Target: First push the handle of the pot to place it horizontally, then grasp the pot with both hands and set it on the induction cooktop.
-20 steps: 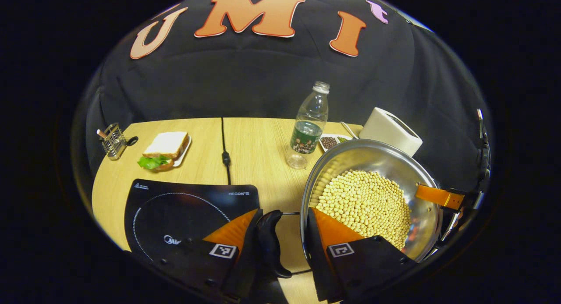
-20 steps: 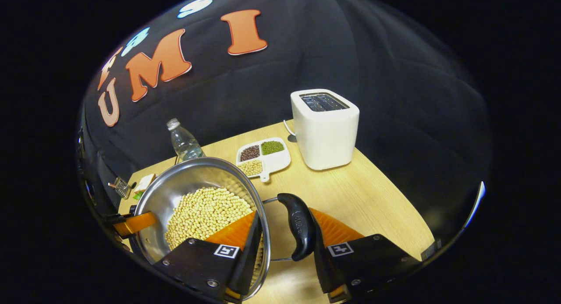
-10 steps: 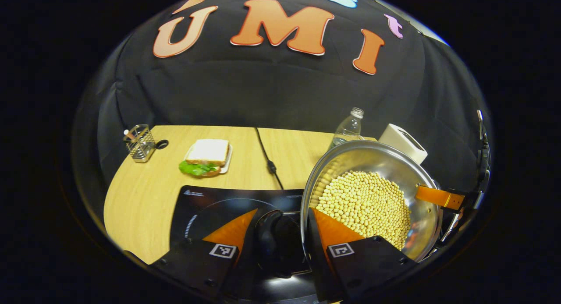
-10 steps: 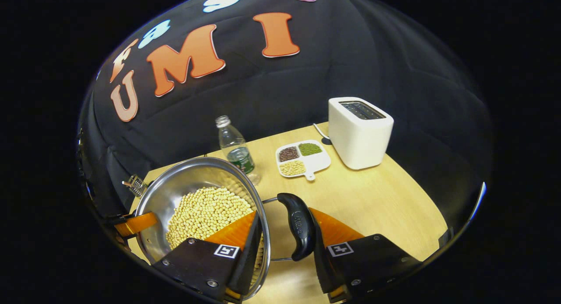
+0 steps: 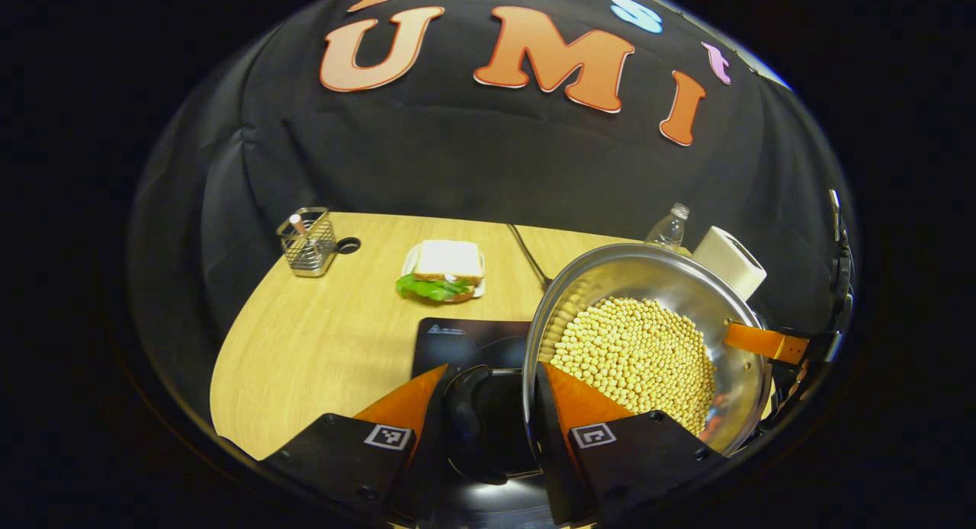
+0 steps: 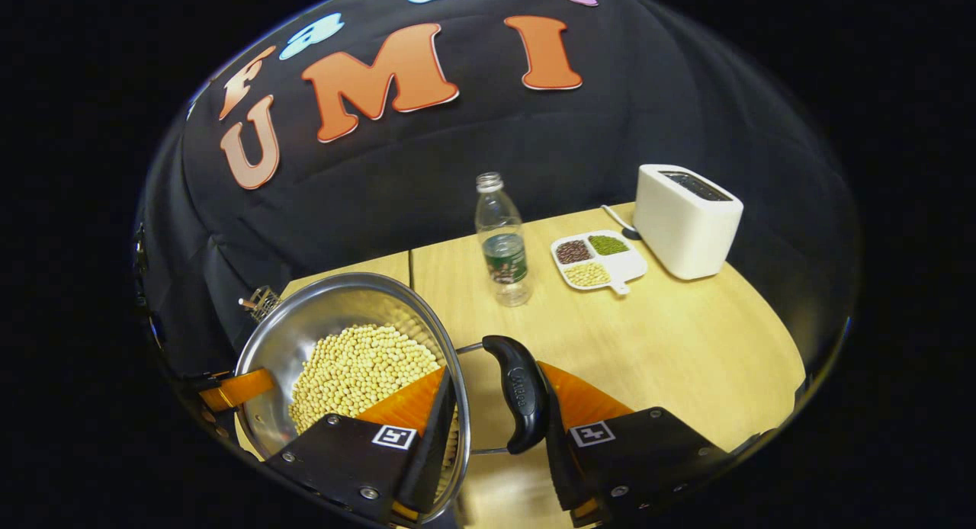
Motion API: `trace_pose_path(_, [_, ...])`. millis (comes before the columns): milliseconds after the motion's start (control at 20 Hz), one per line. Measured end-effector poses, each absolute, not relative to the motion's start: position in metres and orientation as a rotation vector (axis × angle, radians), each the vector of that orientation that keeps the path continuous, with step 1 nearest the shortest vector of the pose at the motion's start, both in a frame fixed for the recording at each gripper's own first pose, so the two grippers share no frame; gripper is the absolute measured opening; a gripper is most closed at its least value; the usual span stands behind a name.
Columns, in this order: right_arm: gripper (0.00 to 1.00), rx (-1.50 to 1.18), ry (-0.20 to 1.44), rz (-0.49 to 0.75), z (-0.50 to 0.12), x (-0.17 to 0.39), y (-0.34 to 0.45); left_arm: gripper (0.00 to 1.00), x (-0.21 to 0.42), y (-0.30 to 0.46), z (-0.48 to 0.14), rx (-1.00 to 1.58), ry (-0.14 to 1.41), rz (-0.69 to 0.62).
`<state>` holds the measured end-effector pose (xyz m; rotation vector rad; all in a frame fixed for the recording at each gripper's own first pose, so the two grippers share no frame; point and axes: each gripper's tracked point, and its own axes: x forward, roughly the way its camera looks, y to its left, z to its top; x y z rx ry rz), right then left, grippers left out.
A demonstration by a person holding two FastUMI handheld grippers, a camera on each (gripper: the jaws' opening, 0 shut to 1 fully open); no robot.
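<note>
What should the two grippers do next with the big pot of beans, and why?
Probably carry the pot a little farther over the induction cooktop, then lower it. Both the left gripper and right gripper clamp its handles, and the cooktop's black surface lies partly beneath the pot.

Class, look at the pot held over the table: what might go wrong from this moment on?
1. The pot is heaped with soybeans; tilting may spill them.
2. The left gripper and right gripper clamp only rim and handle, so it may slip.
3. The cooktop is partly hidden, risking off-centre placement.
</note>
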<state>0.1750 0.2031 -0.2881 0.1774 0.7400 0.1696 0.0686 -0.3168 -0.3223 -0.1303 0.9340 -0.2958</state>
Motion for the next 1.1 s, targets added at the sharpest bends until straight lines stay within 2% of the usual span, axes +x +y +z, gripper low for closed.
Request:
trace_pose_path(50, [0.54, 0.175, 0.745, 0.179, -0.289, 0.172, 0.212, 0.59, 0.067, -0.317, -0.316, -0.130, 0.937, -0.286])
trace_pose_path(100, [0.59, 0.172, 0.750, 0.187, -0.290, 0.169, 0.220, 0.65, 0.065, -0.319, -0.312, -0.128, 0.942, -0.278])
trace_pose_path(150, [0.54, 0.170, 0.757, 0.195, -0.292, 0.167, 0.230, 0.62, 0.066, -0.319, -0.308, -0.126, 0.945, -0.273])
trace_pose_path(200, [0.59, 0.170, 0.761, 0.200, -0.295, 0.167, 0.237, 0.59, 0.067, -0.320, -0.314, -0.126, 0.948, -0.266])
trace_pose_path(250, [0.59, 0.167, 0.765, 0.205, -0.298, 0.166, 0.244, 0.59, 0.067, -0.321, -0.315, -0.125, 0.950, -0.261])
trace_pose_path(300, [0.54, 0.164, 0.770, 0.208, -0.300, 0.166, 0.249, 0.59, 0.065, -0.324, -0.320, -0.125, 0.954, -0.256])
trace_pose_path(350, [0.54, 0.159, 0.774, 0.212, -0.303, 0.164, 0.254, 0.59, 0.065, -0.326, -0.322, -0.126, 0.960, -0.252])
trace_pose_path(400, [0.59, 0.154, 0.779, 0.213, -0.307, 0.163, 0.257, 0.59, 0.062, -0.327, -0.325, -0.128, 0.968, -0.249])
trace_pose_path(450, [0.54, 0.150, 0.786, 0.214, -0.310, 0.163, 0.260, 0.59, 0.061, -0.328, -0.326, -0.129, 0.980, -0.247])
trace_pose_path(500, [0.54, 0.148, 0.793, 0.214, -0.312, 0.162, 0.261, 0.59, 0.062, -0.327, -0.325, -0.131, 0.989, -0.246])
trace_pose_path(550, [0.59, 0.148, 0.800, 0.215, -0.314, 0.162, 0.263, 0.60, 0.062, -0.326, -0.326, -0.132, 0.996, -0.247])
trace_pose_path(650, [0.59, 0.157, 0.813, 0.218, -0.320, 0.160, 0.266, 0.62, 0.063, -0.327, -0.327, -0.134, 1.002, -0.253])
trace_pose_path(700, [0.54, 0.156, 0.817, 0.219, -0.321, 0.159, 0.267, 0.62, 0.063, -0.326, -0.327, -0.135, 1.006, -0.252])
trace_pose_path(750, [0.59, 0.150, 0.820, 0.219, -0.324, 0.158, 0.267, 0.62, 0.064, -0.326, -0.326, -0.133, 1.011, -0.251])
trace_pose_path(950, [0.59, 0.139, 0.826, 0.213, -0.330, 0.156, 0.267, 0.60, 0.065, -0.327, -0.328, -0.136, 1.027, -0.253])
trace_pose_path(1050, [0.59, 0.134, 0.832, 0.211, -0.334, 0.154, 0.264, 0.65, 0.065, -0.328, -0.330, -0.136, 1.035, -0.255])
trace_pose_path(1100, [0.59, 0.132, 0.835, 0.207, -0.335, 0.154, 0.263, 0.60, 0.064, -0.327, -0.327, -0.136, 1.038, -0.254])
